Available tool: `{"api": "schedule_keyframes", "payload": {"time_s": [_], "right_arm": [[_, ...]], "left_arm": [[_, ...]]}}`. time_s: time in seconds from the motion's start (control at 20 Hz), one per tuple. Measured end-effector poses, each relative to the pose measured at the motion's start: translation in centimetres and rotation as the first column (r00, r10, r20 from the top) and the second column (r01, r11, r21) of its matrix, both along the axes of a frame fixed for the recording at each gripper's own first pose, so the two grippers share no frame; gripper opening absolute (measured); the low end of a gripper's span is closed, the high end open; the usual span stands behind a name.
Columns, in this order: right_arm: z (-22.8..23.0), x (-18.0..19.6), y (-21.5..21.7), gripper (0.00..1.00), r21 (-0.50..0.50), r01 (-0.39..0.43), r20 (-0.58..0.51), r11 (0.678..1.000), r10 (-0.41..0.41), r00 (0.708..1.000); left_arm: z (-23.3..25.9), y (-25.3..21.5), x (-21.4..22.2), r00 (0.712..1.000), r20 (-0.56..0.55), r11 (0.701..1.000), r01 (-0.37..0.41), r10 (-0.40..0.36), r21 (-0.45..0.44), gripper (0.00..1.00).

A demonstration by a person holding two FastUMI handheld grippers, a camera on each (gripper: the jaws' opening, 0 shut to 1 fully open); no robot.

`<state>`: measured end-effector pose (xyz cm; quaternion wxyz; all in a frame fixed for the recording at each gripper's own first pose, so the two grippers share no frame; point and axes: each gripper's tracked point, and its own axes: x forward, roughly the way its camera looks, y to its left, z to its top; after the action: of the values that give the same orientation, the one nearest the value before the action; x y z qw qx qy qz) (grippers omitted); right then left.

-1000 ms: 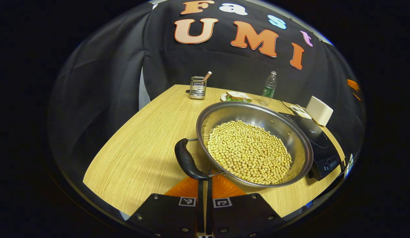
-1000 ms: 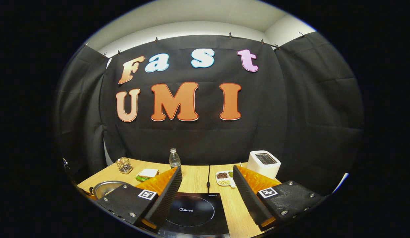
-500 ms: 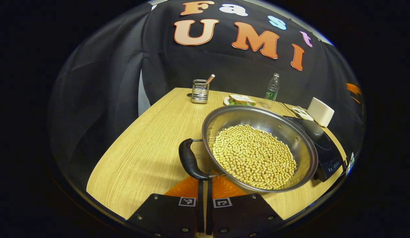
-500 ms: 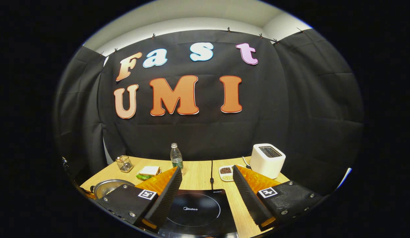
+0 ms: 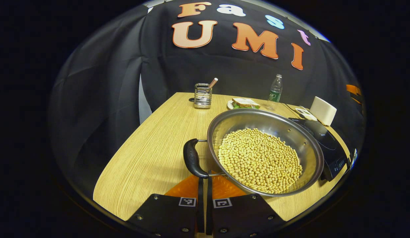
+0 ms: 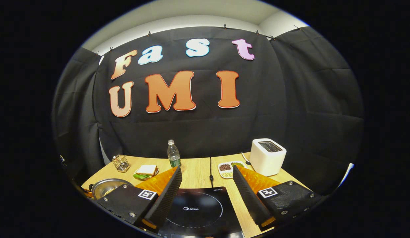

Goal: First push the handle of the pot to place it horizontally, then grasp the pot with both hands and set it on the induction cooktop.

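A steel pot (image 5: 248, 119) full of yellow beans (image 5: 261, 160) rests on the wooden table (image 5: 148, 155). Its black handle (image 5: 192, 158) sticks out on the side toward me. My left gripper (image 5: 204, 178) is shut, and its tips touch the near end of that handle. The black induction cooktop (image 5: 329, 145) lies just right of the pot. In the right gripper view, my right gripper (image 6: 207, 172) hangs open over the cooktop (image 6: 198, 210) with nothing between its fingers, and the pot (image 6: 107, 189) shows at the far left.
At the back of the table stand a wire holder (image 5: 202, 96), a sandwich on a plate (image 5: 245, 103) and a water bottle (image 5: 275, 92). A white toaster (image 6: 267, 156) and a small dish of food (image 6: 228, 168) sit behind the cooktop, with its cord between them.
The handle has swung a little with my shut left gripper against it, and the pot sits farther right in that view. The right gripper view has tipped down, showing more table.
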<state>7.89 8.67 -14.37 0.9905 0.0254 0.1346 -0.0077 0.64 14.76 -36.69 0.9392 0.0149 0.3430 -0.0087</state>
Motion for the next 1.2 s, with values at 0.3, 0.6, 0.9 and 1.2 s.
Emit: {"api": "schedule_keyframes", "payload": {"time_s": [0.3,0.6,0.9,1.2], "right_arm": [[-1.0,0.0,0.8,0.96,0.010,0.005,-0.012,1.000,-0.005,1.000],[-2.3,0.0,1.8,0.96,-0.004,0.022,-0.018,1.000,-0.022,1.000],[-3.2,-0.3,3.9,0.96,-0.009,0.046,-0.002,0.999,-0.046,0.999],[-4.8,-1.1,9.5,0.96,0.039,-0.005,-0.020,0.999,0.005,1.000]], "left_arm": [[-0.4,0.9,1.7,1.000,0.000,1.000,-0.005,0.005,-0.012,0.04],[-0.7,1.4,2.8,1.000,0.003,1.000,-0.003,0.003,-0.014,0.04],[-0.7,1.6,3.4,1.000,0.008,1.000,-0.002,0.002,-0.014,0.04],[-0.4,1.9,3.2,1.000,0.018,1.000,0.002,-0.002,-0.017,0.04]]}}
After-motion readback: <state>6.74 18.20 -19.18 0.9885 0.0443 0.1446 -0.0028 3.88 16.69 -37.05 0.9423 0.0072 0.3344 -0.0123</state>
